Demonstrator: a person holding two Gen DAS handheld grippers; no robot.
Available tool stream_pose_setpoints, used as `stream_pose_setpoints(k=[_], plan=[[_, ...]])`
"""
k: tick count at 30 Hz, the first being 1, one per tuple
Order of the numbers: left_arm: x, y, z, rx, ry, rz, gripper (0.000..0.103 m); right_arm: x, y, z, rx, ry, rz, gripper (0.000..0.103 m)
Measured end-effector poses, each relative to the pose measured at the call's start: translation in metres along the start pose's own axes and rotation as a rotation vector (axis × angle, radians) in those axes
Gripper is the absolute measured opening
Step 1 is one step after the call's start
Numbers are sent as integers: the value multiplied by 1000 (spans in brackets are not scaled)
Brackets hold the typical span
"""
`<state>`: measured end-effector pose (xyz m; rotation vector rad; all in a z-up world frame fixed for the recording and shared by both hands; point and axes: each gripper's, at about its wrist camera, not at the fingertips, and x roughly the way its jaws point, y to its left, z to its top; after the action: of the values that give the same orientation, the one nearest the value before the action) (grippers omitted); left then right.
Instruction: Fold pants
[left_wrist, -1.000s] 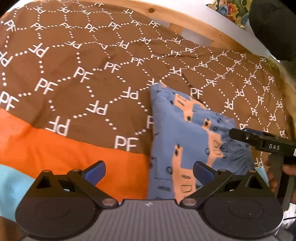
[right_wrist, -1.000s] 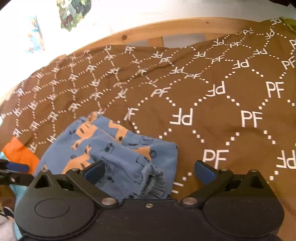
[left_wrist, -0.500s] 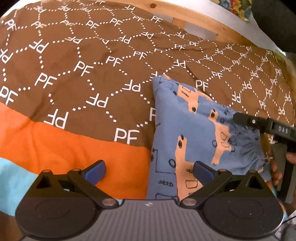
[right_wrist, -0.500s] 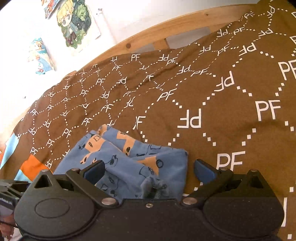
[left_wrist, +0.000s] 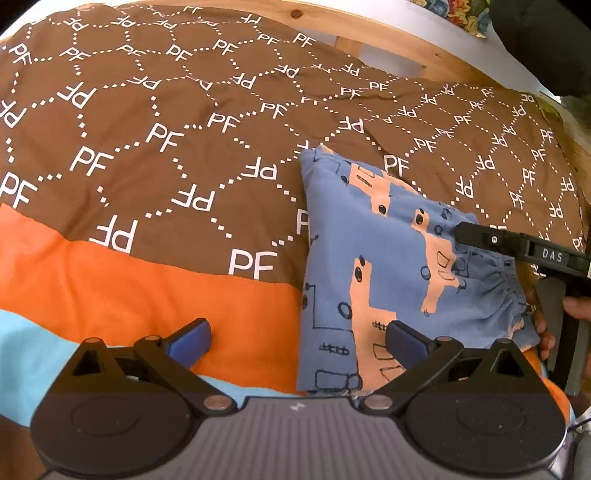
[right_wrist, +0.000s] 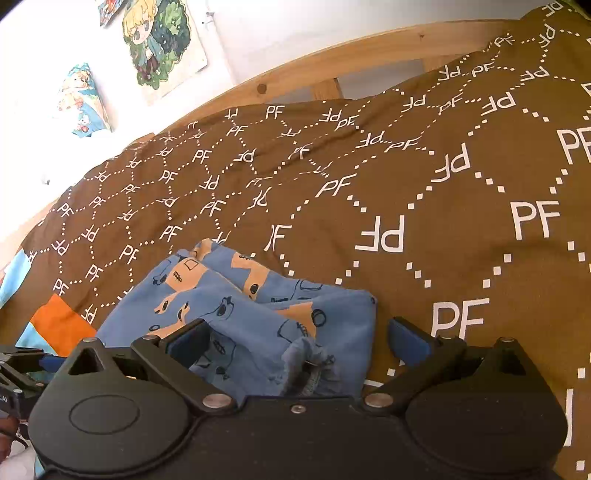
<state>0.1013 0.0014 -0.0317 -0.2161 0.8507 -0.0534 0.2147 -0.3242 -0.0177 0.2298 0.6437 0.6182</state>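
Note:
Small blue pants (left_wrist: 384, 266) with orange prints lie folded into a compact packet on the bedspread. My left gripper (left_wrist: 297, 338) stands open just short of the packet's near left corner, holding nothing. In the right wrist view the pants (right_wrist: 258, 317) lie under my right gripper (right_wrist: 297, 338), which is open, with the gathered waistband bunched between its fingers but not pinched. The right gripper's black body (left_wrist: 524, 251) shows in the left wrist view at the packet's right edge, held by a hand (left_wrist: 546, 332).
A brown bedspread (left_wrist: 184, 147) with white PF lettering covers the bed, with orange (left_wrist: 129, 284) and light blue bands near me. A wooden bed frame (right_wrist: 332, 62) runs along the far side. Posters (right_wrist: 162, 40) hang on the white wall behind.
Both grippers have drawn back and lifted a little from the folded pants. The right wrist view now tilts up and shows more wall. The pants have stayed put.

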Motion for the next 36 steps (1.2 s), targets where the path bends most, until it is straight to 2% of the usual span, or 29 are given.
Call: stream_pose_setpoints(k=[8, 12, 16, 22, 24, 27, 29, 36], plan=[[-3, 2, 0, 21, 11, -1, 103, 2, 2, 2, 6, 16, -14, 102], [-6, -3, -6, 70, 1, 9, 103, -1, -1, 1, 45, 6, -9, 102], [-8, -3, -6, 56, -7, 7, 103, -1, 0, 0, 39, 10, -14, 102], [-10, 0, 1, 37, -29, -48, 103, 3, -6, 13, 55, 49, 14, 102], [-13, 1, 0, 33, -60, -89, 103, 4, -13, 18, 85, 43, 37, 102], [-11, 2, 2, 34, -50, -111, 103, 4, -21, 19, 142, 4, 63, 102], [-5, 2, 5, 30, -34, -99, 103, 3, -21, 15, 152, -24, 61, 102], [3, 4, 4, -3, -38, -52, 103, 6, -15, 12, 100, -31, 39, 101]])
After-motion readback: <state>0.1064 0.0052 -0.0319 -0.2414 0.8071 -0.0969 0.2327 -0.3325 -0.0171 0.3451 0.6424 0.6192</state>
